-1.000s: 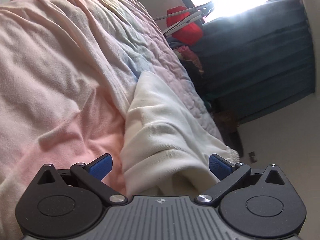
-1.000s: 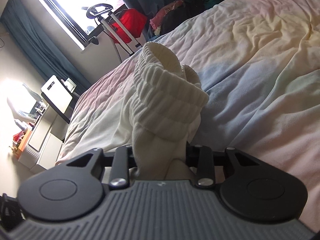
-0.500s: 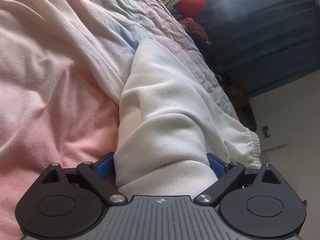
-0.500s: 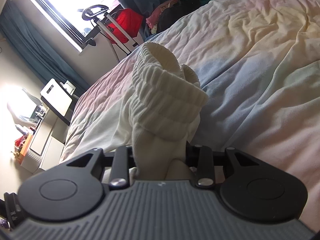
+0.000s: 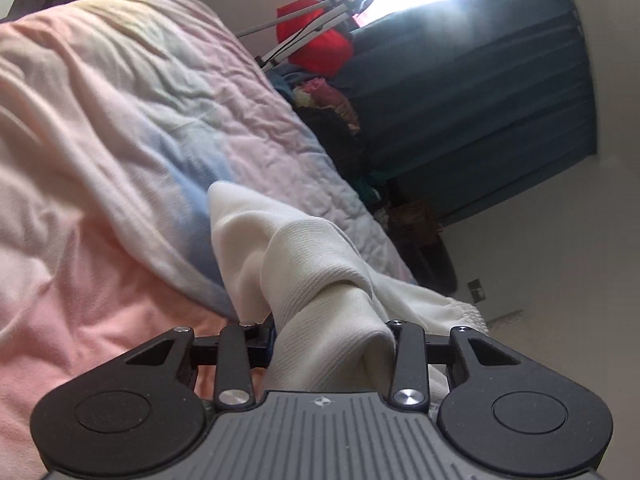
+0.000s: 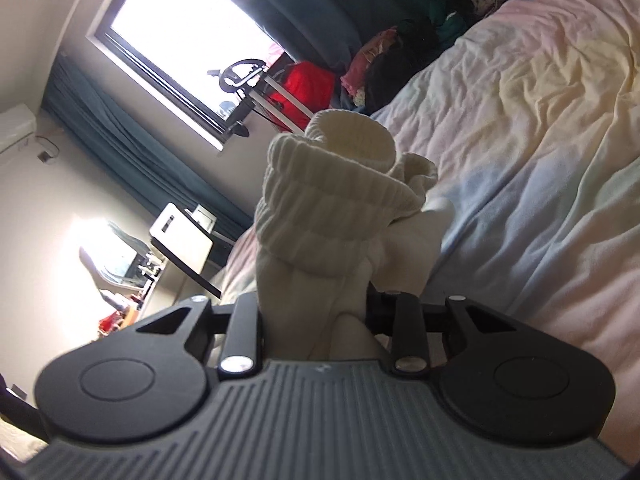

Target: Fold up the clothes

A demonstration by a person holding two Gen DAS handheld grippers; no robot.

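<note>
A cream-white knit garment (image 5: 316, 256) lies on the pastel quilted bedspread (image 5: 100, 140), one bunched end lifted off it. My left gripper (image 5: 332, 340) has its jaws closing on that bunched fold, and the cloth fills the gap between the fingers. In the right wrist view the garment's ribbed cuff (image 6: 336, 200) stands up in front of my right gripper (image 6: 320, 316). That gripper is shut on the cloth just below the cuff. The fingertips of both grippers are hidden by fabric.
The bedspread (image 6: 540, 120) runs far to the side in both views. Beyond the bed's end are a red bag (image 5: 320, 44), a pile of clothes (image 6: 384, 64), dark teal curtains (image 5: 480, 112) and a bright window (image 6: 192, 28). A desk with a laptop (image 6: 184, 236) stands by the wall.
My left gripper went from wide open to closed around the garment's fold and lifted it off the bed. The right gripper also rose, with the cuff still held in it.
</note>
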